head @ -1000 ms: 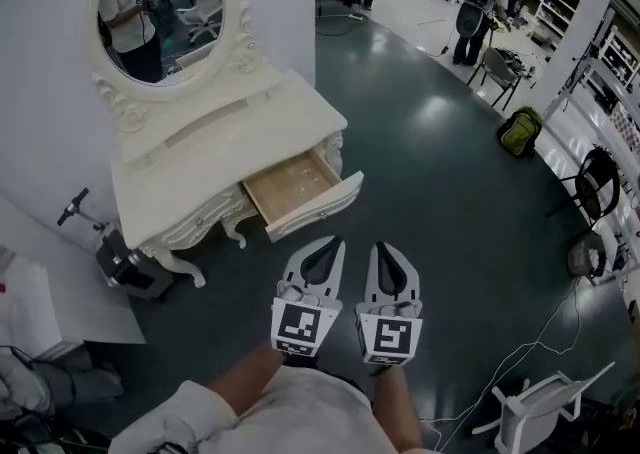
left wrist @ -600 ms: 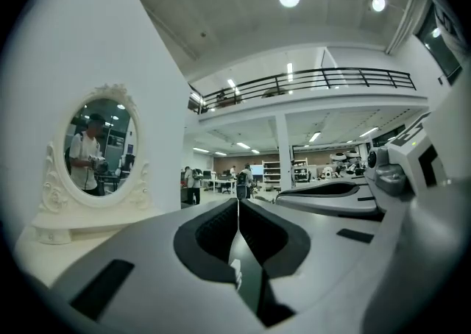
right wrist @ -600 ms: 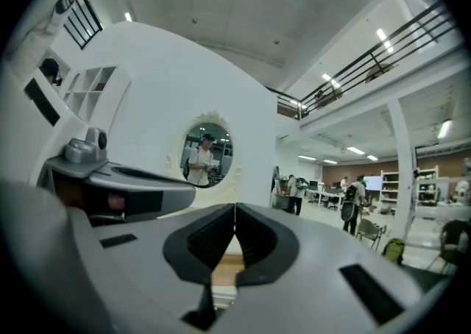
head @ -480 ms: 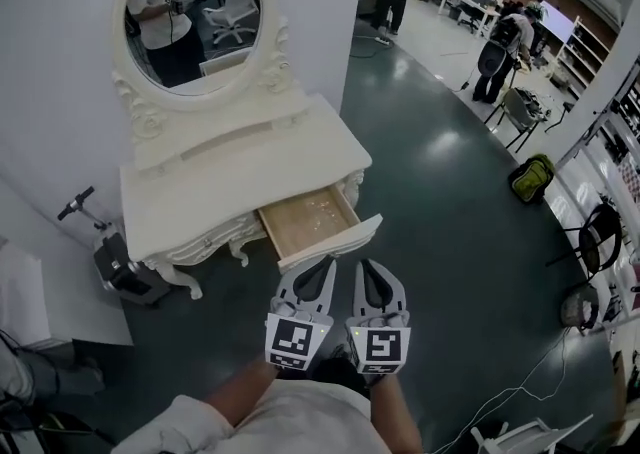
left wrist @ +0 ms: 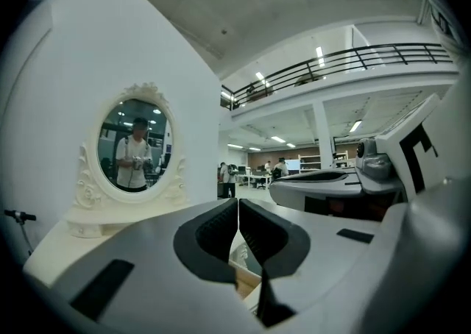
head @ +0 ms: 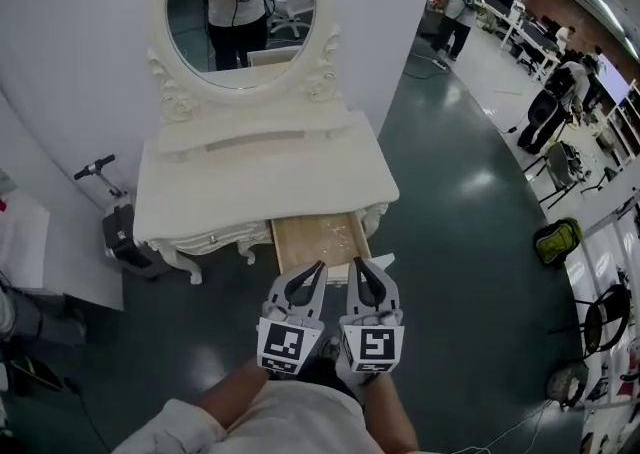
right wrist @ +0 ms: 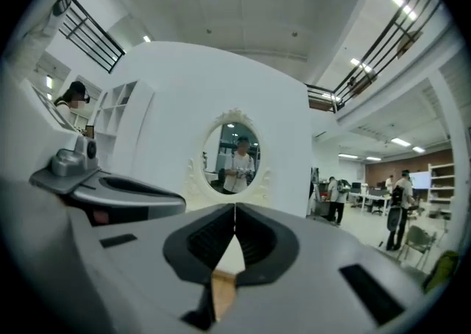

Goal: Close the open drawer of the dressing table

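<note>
We hold left grey gripper (head: 318, 268) and right grey gripper (head: 357, 264) closed, empty, side by side at open wood-lined cream drawer (head: 318, 239): blunt tips suit pushing.

Head view: from above the person, facing forward and steeply down; dressing table (head: 260, 192) at frame centre, mirror (head: 240, 12) at top, left gripper (head: 318, 268) and right gripper (head: 355, 264) at lower centre.
Left gripper view: rides on the left gripper, about level along its jaws; mirror at centre left, right gripper across the right half.
Right gripper view: rides on the right gripper, about level; mirror at frame centre, left gripper at left.
Nearness: both gripper cameras near the table front; drawer (head: 320, 239) just beyond the jaw tips.
Shared: all three views take in the mirror.
</note>
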The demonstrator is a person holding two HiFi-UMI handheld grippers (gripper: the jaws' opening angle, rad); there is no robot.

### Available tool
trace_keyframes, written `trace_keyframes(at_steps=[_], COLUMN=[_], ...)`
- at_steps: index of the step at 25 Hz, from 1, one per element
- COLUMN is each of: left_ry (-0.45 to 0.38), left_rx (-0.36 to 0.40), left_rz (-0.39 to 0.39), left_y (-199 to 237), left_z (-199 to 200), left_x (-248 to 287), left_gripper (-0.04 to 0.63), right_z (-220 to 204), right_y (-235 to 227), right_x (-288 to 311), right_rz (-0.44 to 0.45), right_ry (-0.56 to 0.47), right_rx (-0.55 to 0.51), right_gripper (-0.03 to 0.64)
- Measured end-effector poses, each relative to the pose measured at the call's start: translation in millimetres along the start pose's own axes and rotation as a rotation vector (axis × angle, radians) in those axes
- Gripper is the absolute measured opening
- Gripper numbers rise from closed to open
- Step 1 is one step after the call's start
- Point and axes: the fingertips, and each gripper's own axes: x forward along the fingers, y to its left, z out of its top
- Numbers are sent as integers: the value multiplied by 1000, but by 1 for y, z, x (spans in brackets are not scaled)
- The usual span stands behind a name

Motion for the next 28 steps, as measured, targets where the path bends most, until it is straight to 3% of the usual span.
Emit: trace_keyframes(at_steps=[9,17,28], left_ry=[43,119,245], left_rx=[-14,-20,-46], left_rz=[173,286,243], left_y=[-6,-8,-24], left_z=[-13,-41,-98], left_x=[58,61,71], left_gripper=[14,13,13], right_z=[-26,-52,-109], right_y=[-60,-96,-122], right_x=[34,36,31], right_rz=[156,196,180], right_ry=[10,15,79], right_rx=[8,42,69], right_gripper=[15,15,15])
